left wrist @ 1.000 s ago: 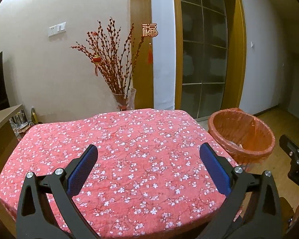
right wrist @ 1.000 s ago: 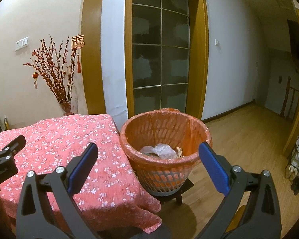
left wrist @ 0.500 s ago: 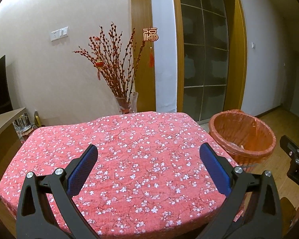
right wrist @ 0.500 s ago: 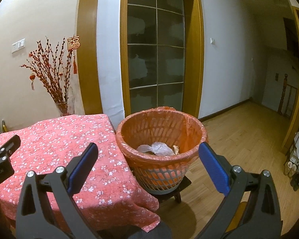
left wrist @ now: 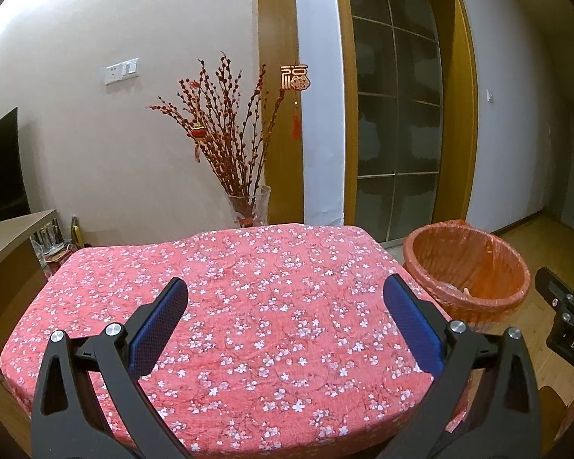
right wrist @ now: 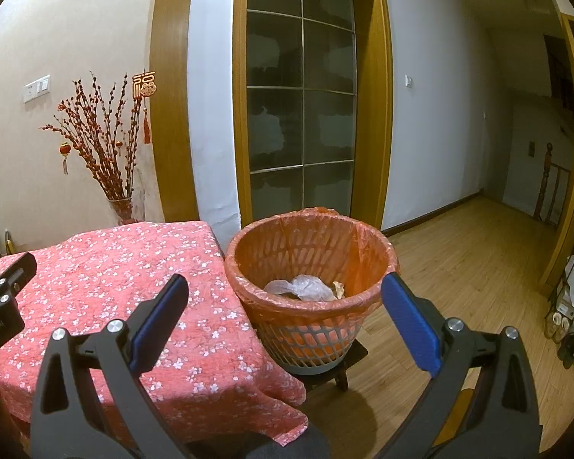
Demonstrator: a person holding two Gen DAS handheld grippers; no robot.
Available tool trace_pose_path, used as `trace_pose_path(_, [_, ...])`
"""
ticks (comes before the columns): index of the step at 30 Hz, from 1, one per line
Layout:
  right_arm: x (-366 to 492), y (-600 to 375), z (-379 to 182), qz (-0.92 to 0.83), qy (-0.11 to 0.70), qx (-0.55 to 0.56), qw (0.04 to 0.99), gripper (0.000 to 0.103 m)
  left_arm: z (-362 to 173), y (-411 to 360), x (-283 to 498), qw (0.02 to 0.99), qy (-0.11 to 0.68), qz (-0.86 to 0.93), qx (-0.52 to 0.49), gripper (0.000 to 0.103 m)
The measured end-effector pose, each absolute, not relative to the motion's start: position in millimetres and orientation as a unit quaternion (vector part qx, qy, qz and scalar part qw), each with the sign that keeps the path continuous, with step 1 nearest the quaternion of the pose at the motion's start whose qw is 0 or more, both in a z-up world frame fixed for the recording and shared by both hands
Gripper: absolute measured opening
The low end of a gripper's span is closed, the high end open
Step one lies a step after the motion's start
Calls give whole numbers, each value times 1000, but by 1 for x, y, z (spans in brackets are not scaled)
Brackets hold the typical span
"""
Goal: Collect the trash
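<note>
I hold the left gripper [left wrist: 285, 315] over the near half of the desk [left wrist: 248, 290], jaws spread wide with nothing between them. My right gripper [right wrist: 283, 313] hangs near the orange-lined trash basket [right wrist: 306, 308], jaws just as wide and empty. Crumpled plastic trash [right wrist: 302, 288] lies inside the basket, just right of the desk

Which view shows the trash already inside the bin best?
The right wrist view: it looks down into the bin, showing the crumpled clear plastic lying at the bottom. In the left wrist view the bin sits off to the right edge, and only a sliver of its contents shows.
</note>
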State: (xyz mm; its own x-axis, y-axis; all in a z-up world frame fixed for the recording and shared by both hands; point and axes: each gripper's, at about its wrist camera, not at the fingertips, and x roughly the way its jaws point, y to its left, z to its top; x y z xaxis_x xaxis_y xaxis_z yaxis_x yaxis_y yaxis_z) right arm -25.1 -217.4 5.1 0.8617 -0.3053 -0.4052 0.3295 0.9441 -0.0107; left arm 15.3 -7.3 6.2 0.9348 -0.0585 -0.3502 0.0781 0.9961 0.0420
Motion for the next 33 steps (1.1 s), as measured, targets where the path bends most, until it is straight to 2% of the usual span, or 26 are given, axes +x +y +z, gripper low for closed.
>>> trace_pose_path(33, [-22, -216, 3, -159, 211, 26, 964, 98, 2, -7, 21, 980, 193, -36, 16, 101])
